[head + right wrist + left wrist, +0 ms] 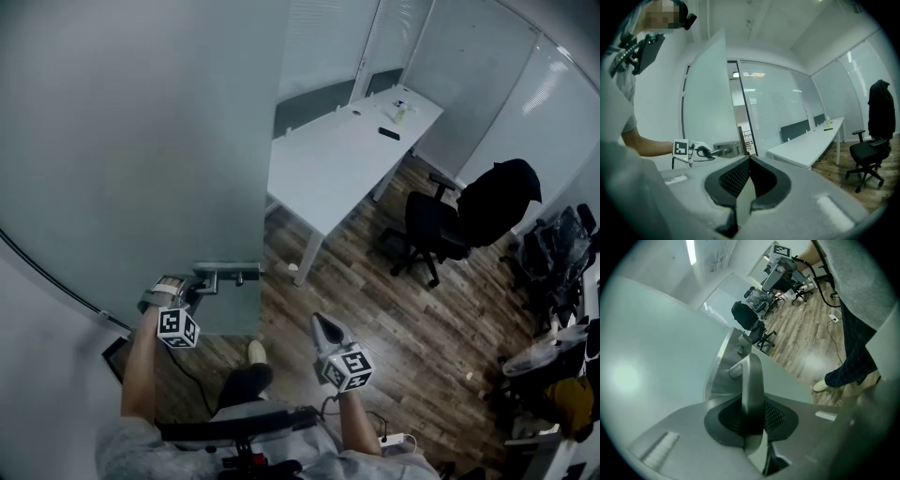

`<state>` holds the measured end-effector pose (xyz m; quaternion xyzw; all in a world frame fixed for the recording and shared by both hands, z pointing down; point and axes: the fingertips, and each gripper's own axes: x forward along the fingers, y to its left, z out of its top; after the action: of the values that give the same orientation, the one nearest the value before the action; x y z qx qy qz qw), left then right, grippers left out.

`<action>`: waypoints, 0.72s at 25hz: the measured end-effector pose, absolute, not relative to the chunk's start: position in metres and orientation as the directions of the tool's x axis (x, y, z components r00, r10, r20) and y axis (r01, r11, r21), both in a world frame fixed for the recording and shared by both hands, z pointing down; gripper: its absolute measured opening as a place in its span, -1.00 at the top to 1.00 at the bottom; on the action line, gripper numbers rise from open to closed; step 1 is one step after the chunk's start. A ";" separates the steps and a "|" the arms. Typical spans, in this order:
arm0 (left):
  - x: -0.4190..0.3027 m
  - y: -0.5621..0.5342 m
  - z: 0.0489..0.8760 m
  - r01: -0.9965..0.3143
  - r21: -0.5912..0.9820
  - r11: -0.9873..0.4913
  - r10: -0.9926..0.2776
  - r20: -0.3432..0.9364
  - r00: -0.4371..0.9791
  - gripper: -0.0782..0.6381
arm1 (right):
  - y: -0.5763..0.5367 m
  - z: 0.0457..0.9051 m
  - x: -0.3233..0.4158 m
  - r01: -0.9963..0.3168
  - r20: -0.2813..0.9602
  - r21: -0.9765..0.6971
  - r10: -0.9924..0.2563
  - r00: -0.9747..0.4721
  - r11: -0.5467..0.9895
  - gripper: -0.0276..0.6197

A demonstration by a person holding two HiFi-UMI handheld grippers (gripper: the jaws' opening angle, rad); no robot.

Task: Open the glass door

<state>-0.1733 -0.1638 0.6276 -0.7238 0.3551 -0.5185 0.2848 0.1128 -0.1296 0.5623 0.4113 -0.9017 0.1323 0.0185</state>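
Left hand-held gripper [752,401] pinches the metal door handle [751,373]; right hand-held gripper [749,164] is pressed together, holding nothing.

The door [141,141] is frosted glass of a pale grey-green, and the handle [228,276] on it is plain brushed silver. At the door, the left gripper [199,287] is light grey with black pads, and its marker cube [178,327] shows black squares on white, a pattern repeated on the grey right gripper [322,325]. Past the door, the floor [394,319] is brown wood-grain planks, the desk [337,159] is white, and the chair [427,230] and the coat [502,192] draped on it are black. Just beside the door, the person's shoe [256,352] is pale cream below dark trousers [246,382].
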 end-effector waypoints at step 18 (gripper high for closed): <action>-0.165 -0.115 0.628 -0.174 -0.781 -0.600 -0.793 0.552 0.257 0.61 | -0.093 0.564 0.126 -0.751 0.142 -0.224 -0.741 -0.656 0.621 0.91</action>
<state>-0.1653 -0.1155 0.6279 -0.7328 0.3299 -0.5127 0.3021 0.1261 -0.0930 0.5642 0.4144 -0.9002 0.1329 0.0177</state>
